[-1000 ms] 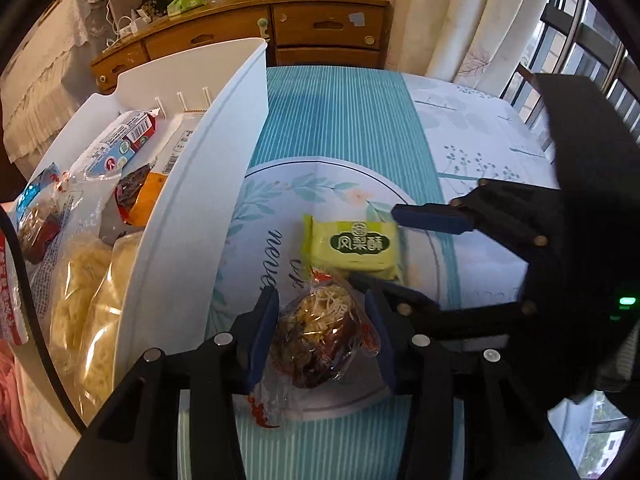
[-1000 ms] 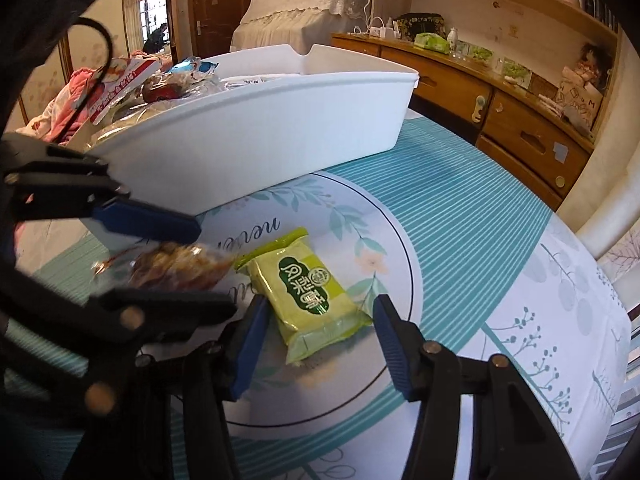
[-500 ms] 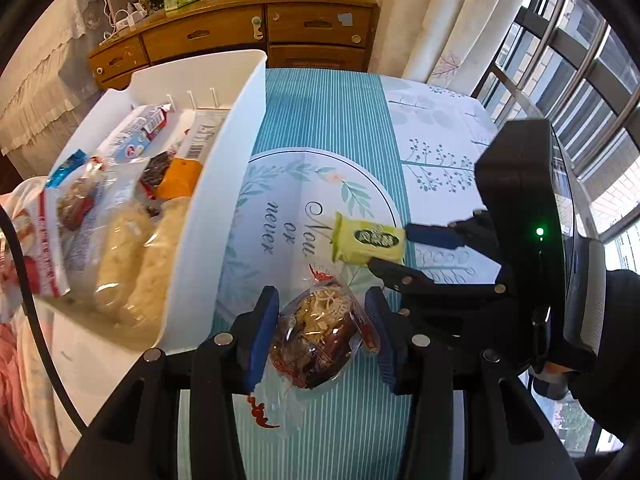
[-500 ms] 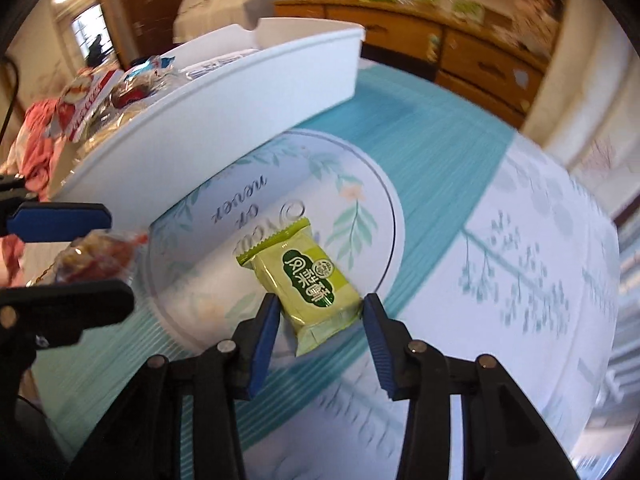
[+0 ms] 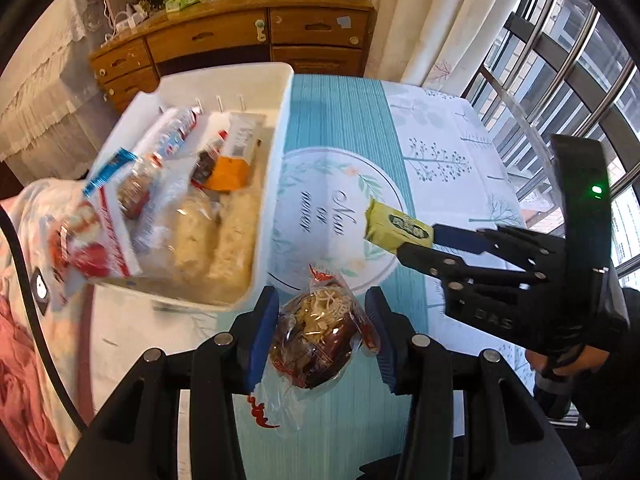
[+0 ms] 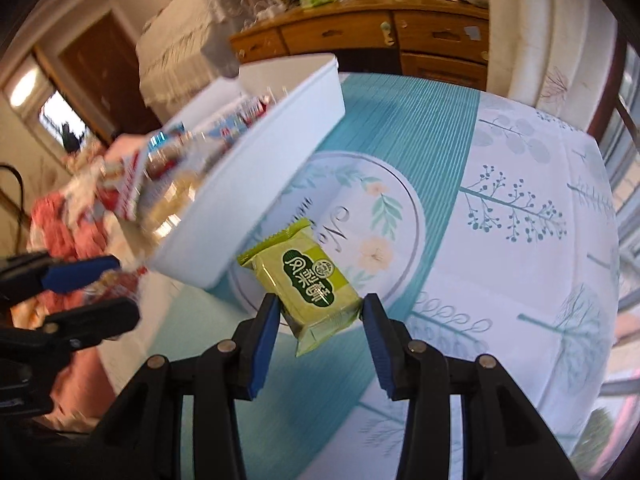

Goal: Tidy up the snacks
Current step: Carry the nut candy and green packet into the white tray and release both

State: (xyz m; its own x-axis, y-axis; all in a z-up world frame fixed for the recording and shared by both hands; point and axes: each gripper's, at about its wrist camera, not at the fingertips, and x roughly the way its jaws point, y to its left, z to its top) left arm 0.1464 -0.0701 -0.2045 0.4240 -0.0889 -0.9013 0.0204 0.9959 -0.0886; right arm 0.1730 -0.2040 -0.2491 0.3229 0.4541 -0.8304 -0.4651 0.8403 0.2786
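Because each snack needs to clear the wall of the white bin (image 5: pixel 276 184), you hold both lifted off the tablecloth (image 5: pixel 344 116): your left gripper (image 5: pixel 318 332) pinches the clear-wrapped brown pastry (image 5: pixel 316 340), your right gripper (image 6: pixel 320 320) clamps the green packet (image 6: pixel 308 280) beside it.

A wooden dresser (image 5: pixel 256 36) with cluttered top stood against the far wall, pale curtains (image 5: pixel 424 20) beside it. Barred windows (image 5: pixel 568 64) let daylight in at right. A teal-striped, leaf-printed cloth (image 6: pixel 520 208) covered the worktop.
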